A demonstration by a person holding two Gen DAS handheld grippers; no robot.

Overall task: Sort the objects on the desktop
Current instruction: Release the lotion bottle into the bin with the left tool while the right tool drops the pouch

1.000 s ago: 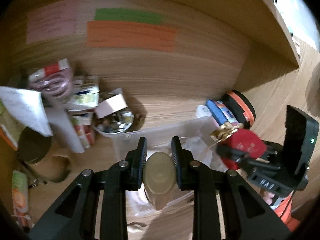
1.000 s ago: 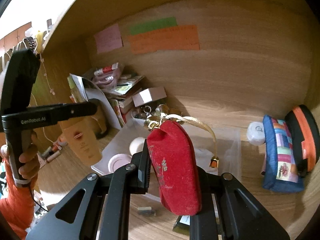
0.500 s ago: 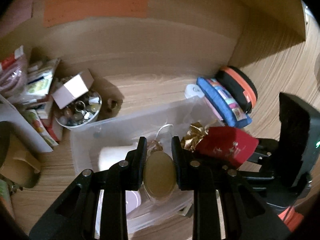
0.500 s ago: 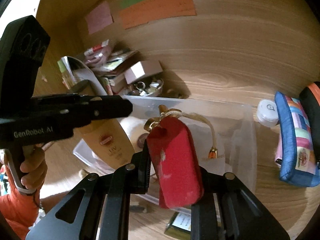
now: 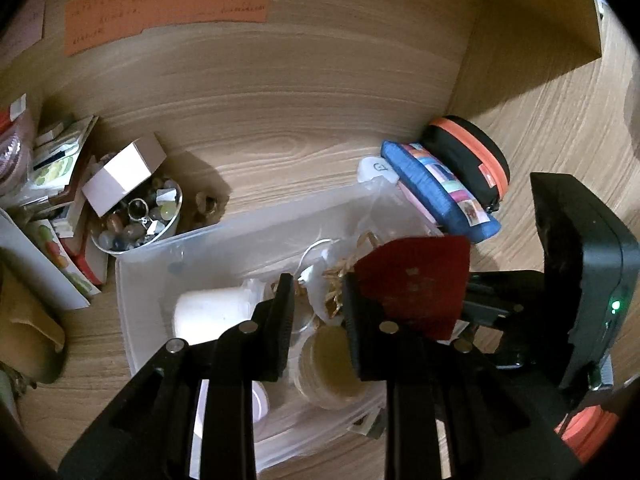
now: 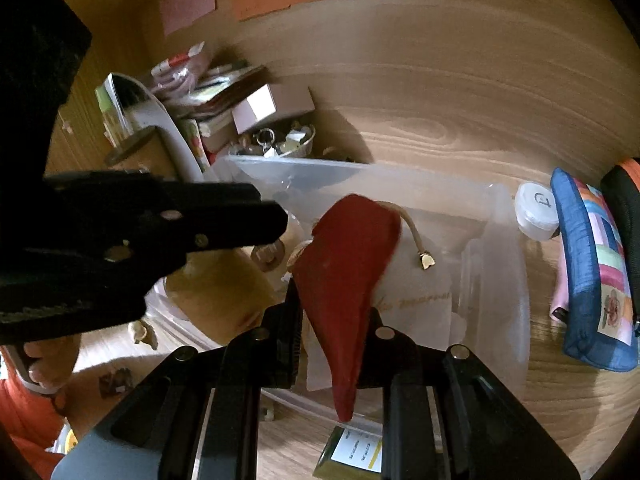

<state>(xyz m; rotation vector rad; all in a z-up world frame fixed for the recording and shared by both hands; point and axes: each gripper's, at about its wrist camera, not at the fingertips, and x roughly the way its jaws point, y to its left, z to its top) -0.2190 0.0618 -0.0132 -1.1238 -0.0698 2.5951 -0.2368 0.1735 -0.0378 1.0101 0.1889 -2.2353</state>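
A clear plastic bin [image 5: 224, 240] sits on the wooden desk, also in the right wrist view [image 6: 492, 240]. My left gripper [image 5: 316, 300] is open over the bin; the tan sunscreen bottle [image 5: 332, 364] lies below its fingers inside the bin, and shows in the right wrist view [image 6: 216, 288]. My right gripper [image 6: 336, 312] is shut on a red pouch [image 6: 348, 264] with a gold cord, held over the bin. The pouch also shows in the left wrist view [image 5: 416, 280]. A white round container [image 5: 204, 312] lies in the bin.
A bowl of trinkets [image 5: 136, 220] with a small box [image 5: 124, 172], and stacked papers stand left of the bin. A blue patchwork pouch [image 5: 436, 192], a black-orange case [image 5: 468, 156] and a white cap [image 6: 536, 208] lie right of it. Coloured notes [image 5: 168, 4] hang on the back wall.
My left gripper moved down over the bin and opened, letting the sunscreen bottle drop into it. My right gripper brought the red pouch lower over the bin.
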